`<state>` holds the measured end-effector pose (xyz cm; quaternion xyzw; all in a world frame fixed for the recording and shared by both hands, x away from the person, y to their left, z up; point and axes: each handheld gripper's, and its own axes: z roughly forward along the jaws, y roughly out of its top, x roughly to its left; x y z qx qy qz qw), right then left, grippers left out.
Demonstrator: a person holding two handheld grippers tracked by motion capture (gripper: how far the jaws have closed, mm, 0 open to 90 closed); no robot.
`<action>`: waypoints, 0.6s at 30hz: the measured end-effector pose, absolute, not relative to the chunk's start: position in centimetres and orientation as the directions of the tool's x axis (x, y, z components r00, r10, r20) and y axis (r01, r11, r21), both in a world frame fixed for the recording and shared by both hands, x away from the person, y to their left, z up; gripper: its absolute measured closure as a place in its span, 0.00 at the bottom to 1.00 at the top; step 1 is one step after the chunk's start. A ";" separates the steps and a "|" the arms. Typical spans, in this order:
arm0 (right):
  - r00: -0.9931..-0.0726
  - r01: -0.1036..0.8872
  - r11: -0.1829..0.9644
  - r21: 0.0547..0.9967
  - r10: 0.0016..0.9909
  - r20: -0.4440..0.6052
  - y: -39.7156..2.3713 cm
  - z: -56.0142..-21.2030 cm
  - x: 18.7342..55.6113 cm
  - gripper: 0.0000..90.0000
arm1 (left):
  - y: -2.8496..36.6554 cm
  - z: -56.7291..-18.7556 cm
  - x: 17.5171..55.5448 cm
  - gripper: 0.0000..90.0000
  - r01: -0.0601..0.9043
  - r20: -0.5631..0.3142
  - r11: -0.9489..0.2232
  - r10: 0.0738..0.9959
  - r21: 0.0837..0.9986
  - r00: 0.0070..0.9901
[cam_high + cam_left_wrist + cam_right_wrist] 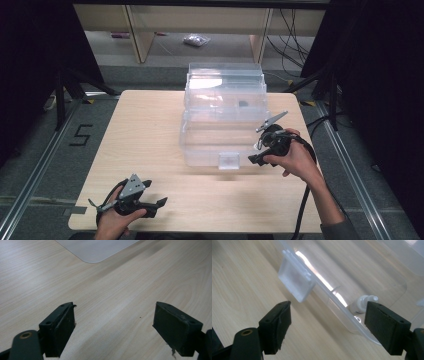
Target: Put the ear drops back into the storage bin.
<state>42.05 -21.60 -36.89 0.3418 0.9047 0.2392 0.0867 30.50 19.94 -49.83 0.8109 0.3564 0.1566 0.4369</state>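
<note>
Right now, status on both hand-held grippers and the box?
Left hand-held gripper open, empty, over bare table. Right hand-held gripper open at clear box front rim. Nothing blocking.

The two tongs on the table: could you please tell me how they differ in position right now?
The left tongs sit at the table's near edge, away from the clear plastic box; the right tongs sit by the box's front right corner. The left tongs face bare wood; the right tongs face the box's latch. Both are open and hold nothing.

One mark reads — a "5" on the floor (pixel 80 135).
</note>
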 end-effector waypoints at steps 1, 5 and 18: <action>-0.730 0.606 0.633 0.482 0.683 0.023 -21.5 -36.9 41.7 0.25 | 19.9 -49.8 30.5 0.19 0.440 -0.057 -0.365 0.714 0.820 0.697; -0.754 0.573 0.649 0.501 0.656 0.012 -21.5 -37.3 41.5 0.25 | 19.9 -49.8 30.5 0.19 0.441 -0.057 -0.365 0.715 0.820 0.697; -0.758 0.553 0.640 0.534 0.652 0.004 -21.5 -37.9 40.1 0.25 | 19.9 -49.8 30.5 0.19 0.442 -0.058 -0.364 0.715 0.820 0.697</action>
